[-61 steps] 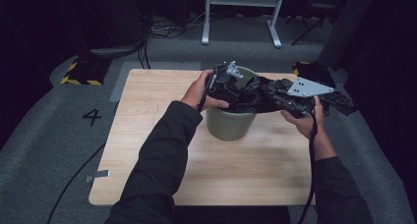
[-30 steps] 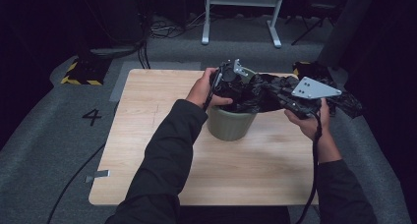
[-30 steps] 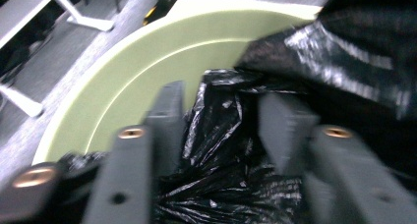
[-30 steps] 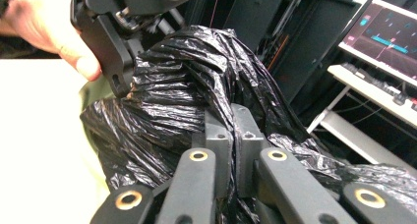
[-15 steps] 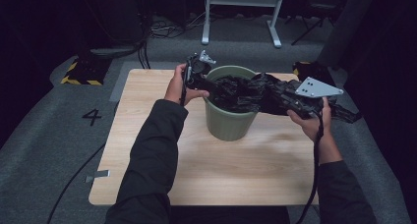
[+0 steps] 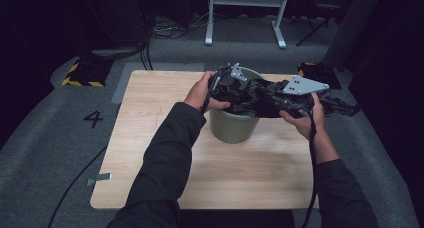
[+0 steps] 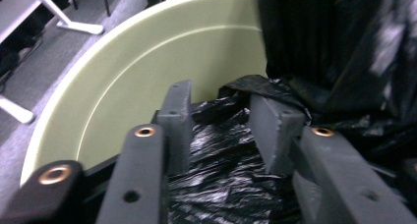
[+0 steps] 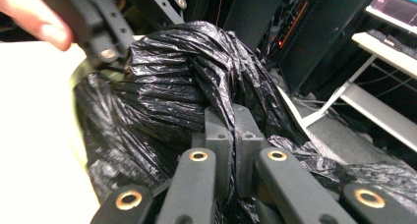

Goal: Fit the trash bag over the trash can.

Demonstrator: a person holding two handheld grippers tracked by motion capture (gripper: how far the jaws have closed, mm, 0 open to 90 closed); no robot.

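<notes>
A person seated at a pale wooden surface works a crumpled black plastic bag over the mouth of a pale green bin, which stands upright near the middle of the surface toward its far edge. The left tongs, held in the left hand, sit at the bin's near-left rim; the left gripper view has the left tongs parted moderately, jaws down inside the bin with loose black bag lying between them and draped over one jaw tip, nothing pinched. The right tongs, gripped by the right hand, hover at the bin's right side. In the right gripper view, the right tongs stand pressed together on a twisted fold of the bag, which bunches toward the left tongs beyond. The bag's far end trails right, off past the surface's edge. A number 4 marks the grey floor at left.
</notes>
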